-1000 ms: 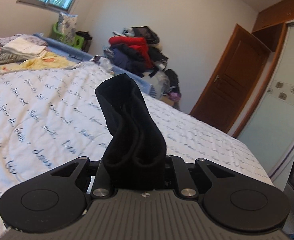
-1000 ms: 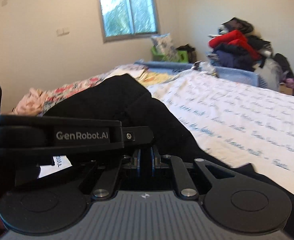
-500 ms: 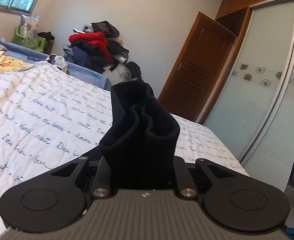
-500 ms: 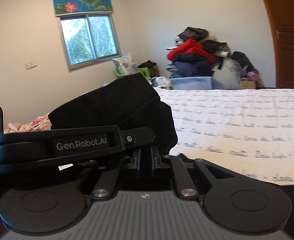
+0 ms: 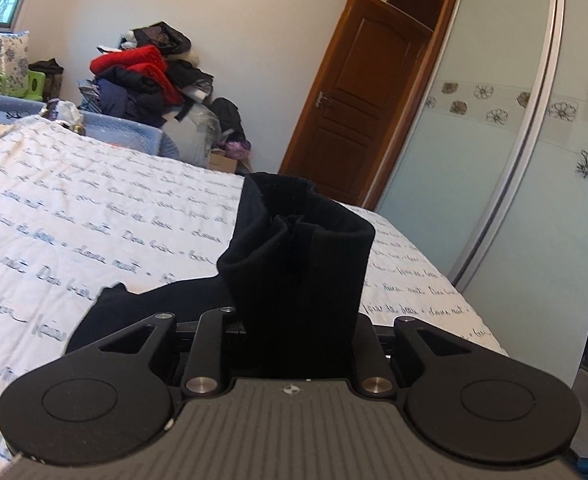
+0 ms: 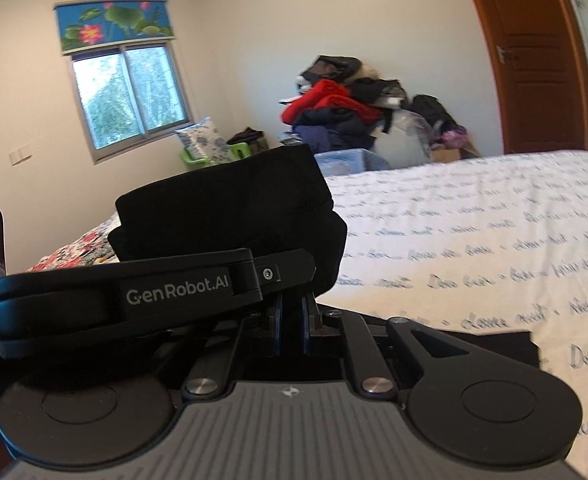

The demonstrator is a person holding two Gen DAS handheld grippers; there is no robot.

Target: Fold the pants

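Soft daylight from the window (image 6: 127, 100) fills the room evenly; fisheye curvature bends the door (image 6: 534, 52) at the edges, and bedspread (image 6: 474, 232) lettering smears with motion blur.

In the left wrist view, the white quilted bed cover with blue script (image 5: 93, 216) lies bare across the left and centre of the frame. A bunched black knit pants fold (image 5: 298, 264) fills the lower centre, blocking the way straight ahead. The heap of red and dark clothes (image 5: 145, 76) stands at upper left, the frosted sliding wardrobe door (image 5: 494, 160) along the right.
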